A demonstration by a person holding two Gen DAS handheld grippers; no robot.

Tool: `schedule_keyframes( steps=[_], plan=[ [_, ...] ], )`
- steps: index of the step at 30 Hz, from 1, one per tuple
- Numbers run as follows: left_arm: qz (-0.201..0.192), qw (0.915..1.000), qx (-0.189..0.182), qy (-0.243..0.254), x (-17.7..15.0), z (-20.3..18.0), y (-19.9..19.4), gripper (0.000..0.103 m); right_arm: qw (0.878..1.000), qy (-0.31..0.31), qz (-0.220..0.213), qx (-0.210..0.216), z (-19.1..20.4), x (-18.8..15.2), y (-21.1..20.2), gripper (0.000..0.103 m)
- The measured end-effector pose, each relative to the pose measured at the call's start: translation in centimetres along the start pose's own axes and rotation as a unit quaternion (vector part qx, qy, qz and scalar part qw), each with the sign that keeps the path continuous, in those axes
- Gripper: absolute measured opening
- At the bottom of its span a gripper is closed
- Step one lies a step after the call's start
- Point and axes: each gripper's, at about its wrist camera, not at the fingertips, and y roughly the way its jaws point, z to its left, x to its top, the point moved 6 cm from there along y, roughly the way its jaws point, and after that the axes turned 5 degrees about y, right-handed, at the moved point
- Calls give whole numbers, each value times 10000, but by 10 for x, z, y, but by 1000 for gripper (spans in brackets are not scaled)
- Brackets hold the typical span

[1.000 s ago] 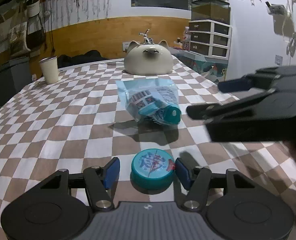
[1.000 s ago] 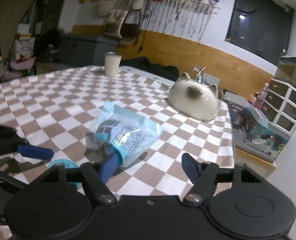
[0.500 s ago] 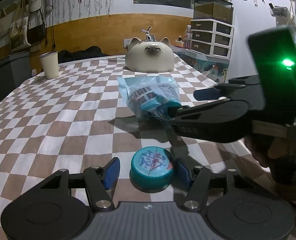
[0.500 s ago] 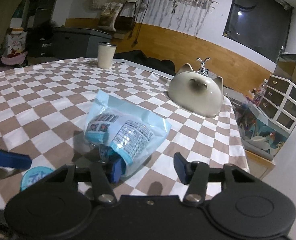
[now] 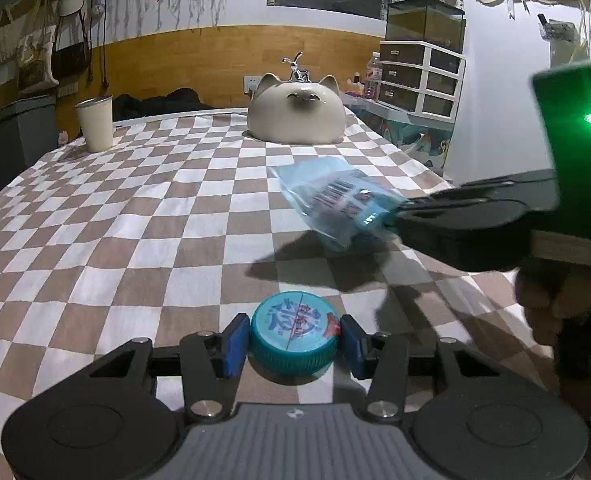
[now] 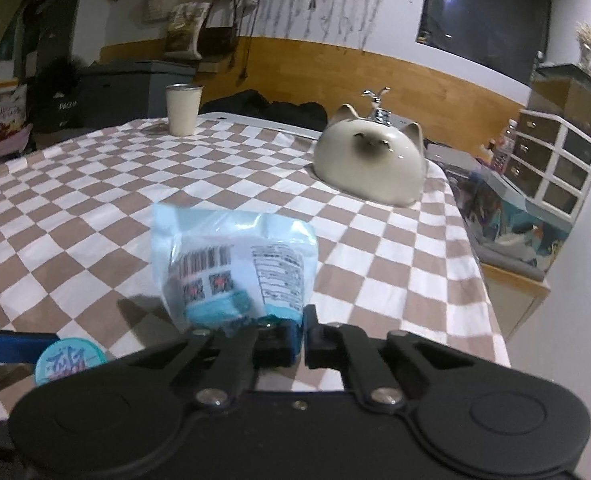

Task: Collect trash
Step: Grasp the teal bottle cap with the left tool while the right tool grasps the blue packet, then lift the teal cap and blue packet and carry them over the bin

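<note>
While left view blurs wrapper (image 5: 337, 200), right shows barcode.

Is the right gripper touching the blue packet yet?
Touching. The right wrist view shows the right gripper with jaws just closed, pinching the blue packet's near edge.

A lived-in home room, probably a bedroom or living room: checkered cloth (image 5: 135, 216) over the counter, cat-shaped ceramic piece (image 5: 296, 114), white drawer unit (image 5: 421, 76) upper right, macramé hangings (image 6: 327, 4) along the wood-panelled wall.
</note>
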Motion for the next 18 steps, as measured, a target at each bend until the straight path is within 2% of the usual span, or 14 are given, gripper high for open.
schedule_keyframes(
  steps=[13, 18],
  plan=[
    [-14, 9991, 412, -92, -5, 6, -14, 50, 9996, 231, 152, 53, -21, -31, -53, 2],
    [-28, 9981, 601, -130, -14, -2, -32, 50, 9987, 453, 205, 63, -28, -45, -71, 2]
  ],
)
